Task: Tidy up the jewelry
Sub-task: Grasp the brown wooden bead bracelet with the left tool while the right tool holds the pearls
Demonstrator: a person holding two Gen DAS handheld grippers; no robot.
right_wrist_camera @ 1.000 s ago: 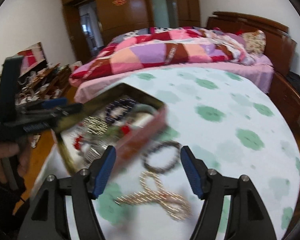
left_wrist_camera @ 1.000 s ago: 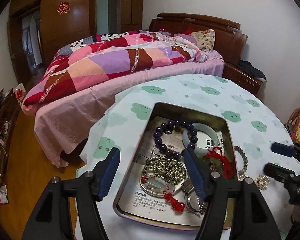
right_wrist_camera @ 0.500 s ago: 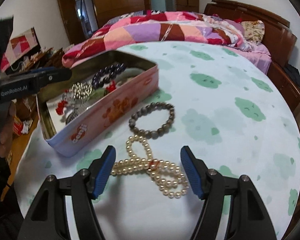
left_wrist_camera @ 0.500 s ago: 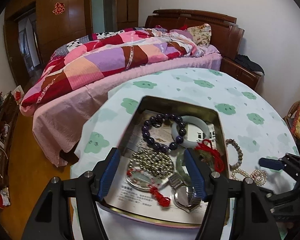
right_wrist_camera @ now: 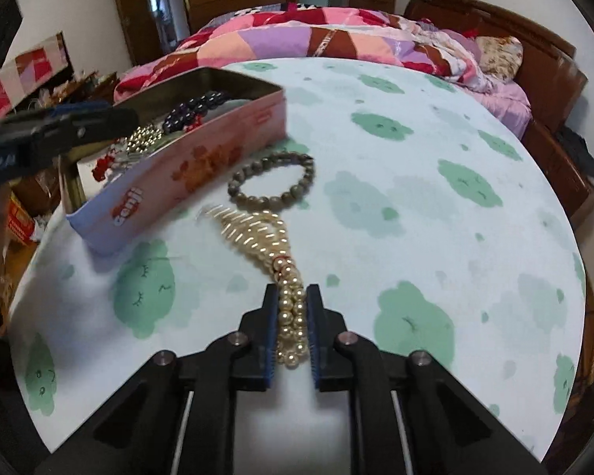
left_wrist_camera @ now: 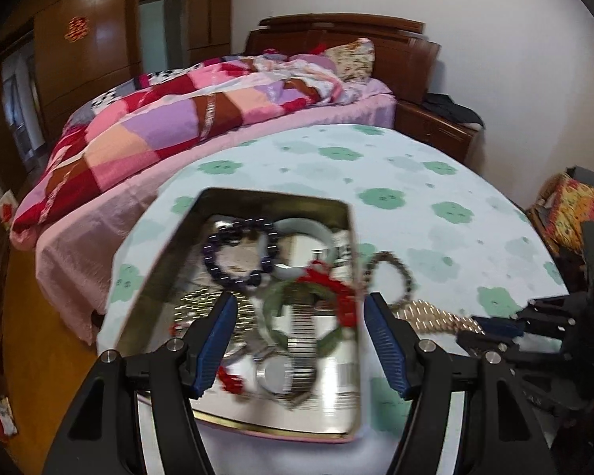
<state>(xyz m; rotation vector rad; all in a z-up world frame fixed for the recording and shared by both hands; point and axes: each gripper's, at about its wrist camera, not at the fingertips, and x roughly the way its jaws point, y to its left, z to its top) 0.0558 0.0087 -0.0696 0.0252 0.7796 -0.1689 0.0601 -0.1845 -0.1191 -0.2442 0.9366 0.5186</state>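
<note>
A pink tin box (right_wrist_camera: 186, 170) stands on the round table and holds a purple bead bracelet (left_wrist_camera: 239, 251), a jade bangle, a metal watch (left_wrist_camera: 301, 340) and red-tasselled pieces. My right gripper (right_wrist_camera: 292, 308) is shut on a pearl necklace (right_wrist_camera: 265, 233), whose free end trails blurred toward the tin. A grey-brown bead bracelet (right_wrist_camera: 271, 180) lies on the cloth beside the tin. My left gripper (left_wrist_camera: 299, 316) is open and empty, hovering above the tin's near end. The right gripper also shows at the right of the left wrist view (left_wrist_camera: 495, 326).
The table has a white cloth with green cloud prints (right_wrist_camera: 415, 182). A bed with a patchwork quilt (left_wrist_camera: 202, 118) stands behind it. A wooden nightstand (left_wrist_camera: 435, 130) is at the back right. Cluttered shelves are at the left.
My right gripper has closed on the pearl necklace and pulled it, stretching it out on the cloth. My left gripper has shifted right over the tin.
</note>
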